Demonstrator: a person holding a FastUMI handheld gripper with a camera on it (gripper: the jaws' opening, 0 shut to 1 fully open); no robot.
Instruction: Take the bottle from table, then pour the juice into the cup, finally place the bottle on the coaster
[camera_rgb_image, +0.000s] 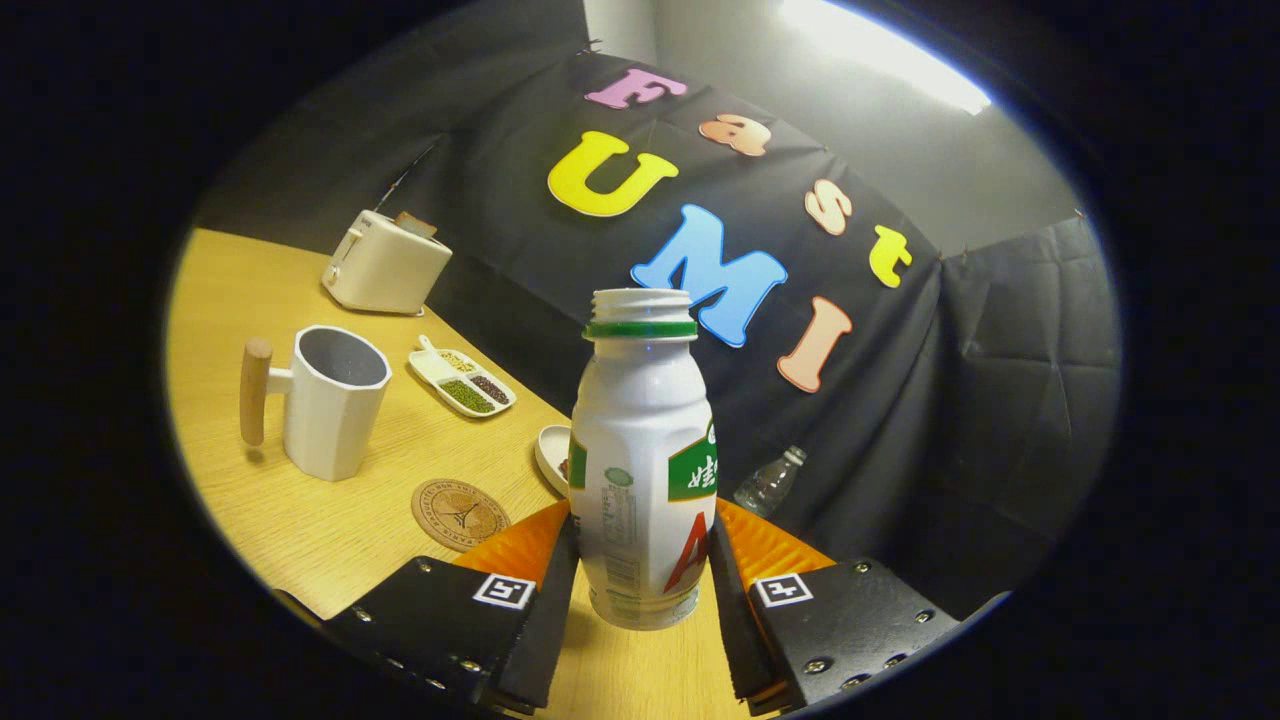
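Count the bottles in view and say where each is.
2. The white bottle stands clamped between the gripper fingers; a clear bottle lies beyond them by the cloth wall. Others may be hidden.

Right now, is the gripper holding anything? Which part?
Yes: the gripper is shut on the bottle, both fingers pressing its lower body, neck open on top.

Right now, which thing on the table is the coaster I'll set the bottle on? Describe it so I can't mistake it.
Start at the wooden table and find the white mug with the wooden handle. The coaster lies just in front of that mug, ahead of the gripper, whose fingers clamp the bottle. It is the only flat brown round disc, with a printed emblem, unlike the white dishes nearby.
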